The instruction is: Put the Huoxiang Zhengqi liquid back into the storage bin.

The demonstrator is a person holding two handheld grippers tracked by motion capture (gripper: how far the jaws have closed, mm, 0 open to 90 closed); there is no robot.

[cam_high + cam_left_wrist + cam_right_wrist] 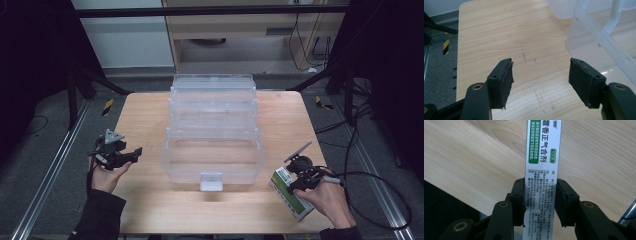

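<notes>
A white and green medicine box (292, 200) lies at the table's near right corner. In the right gripper view the medicine box (543, 155) runs lengthwise between the jaws, and my right gripper (540, 195) is shut on its narrow sides, both pads touching it. In the high view the right gripper (296, 183) sits over the box's near end. My left gripper (134, 152) hovers at the table's left side, open with nothing between its fingers; in its own view the left gripper (540, 73) points at bare wood.
A large clear plastic storage box (214, 172) with its lid folded back stands mid-table, a latch at its front; its wall (599, 37) lies right of the left jaws. The wooden table (145, 120) ends close behind both hands. A cable trails right.
</notes>
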